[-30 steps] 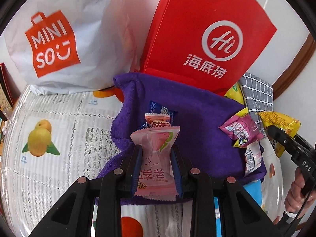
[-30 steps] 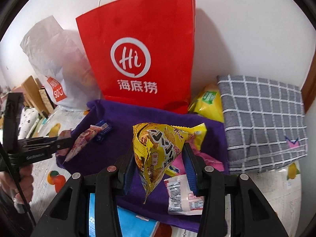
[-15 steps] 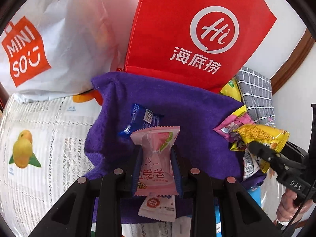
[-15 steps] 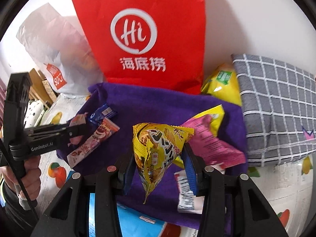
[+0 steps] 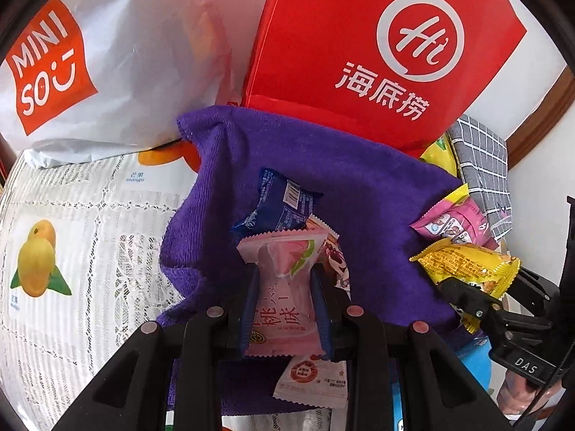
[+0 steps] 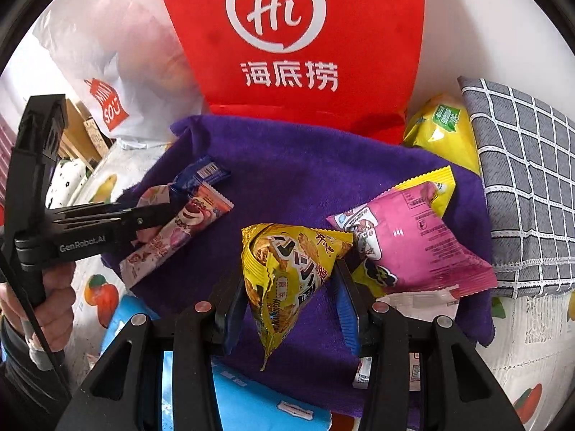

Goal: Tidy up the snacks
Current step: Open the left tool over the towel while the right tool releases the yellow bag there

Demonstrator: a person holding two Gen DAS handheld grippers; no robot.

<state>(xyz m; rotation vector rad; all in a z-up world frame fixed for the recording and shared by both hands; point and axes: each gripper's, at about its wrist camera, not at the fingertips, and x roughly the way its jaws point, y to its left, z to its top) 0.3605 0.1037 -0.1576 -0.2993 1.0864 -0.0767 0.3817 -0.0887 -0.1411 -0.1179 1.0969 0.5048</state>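
My left gripper [image 5: 284,280] is shut on a pink peach-flavour packet [image 5: 282,298] and holds it over the left part of the purple towel [image 5: 359,194]. Under it lie a blue wrapper [image 5: 278,204] and a long strawberry-print snack bar [image 6: 179,231]. My right gripper [image 6: 291,287] is shut on a yellow triangular snack bag [image 6: 287,273] over the towel's front right part. That bag also shows in the left wrist view [image 5: 467,265]. A pink snack bag [image 6: 406,244] lies on the towel right of it, on a yellow packet.
A red paper bag [image 6: 287,46] stands behind the towel, a white Miniso bag [image 5: 90,61] to its left. A yellow chip bag [image 6: 442,136] and a grey checked cloth [image 6: 521,186] lie at the right. A blue pack [image 6: 251,395] lies at the towel's front edge.
Both grippers have moved forward and lower over the towel, each still holding its packet. The views close in on the towel and the snacks lying on it.
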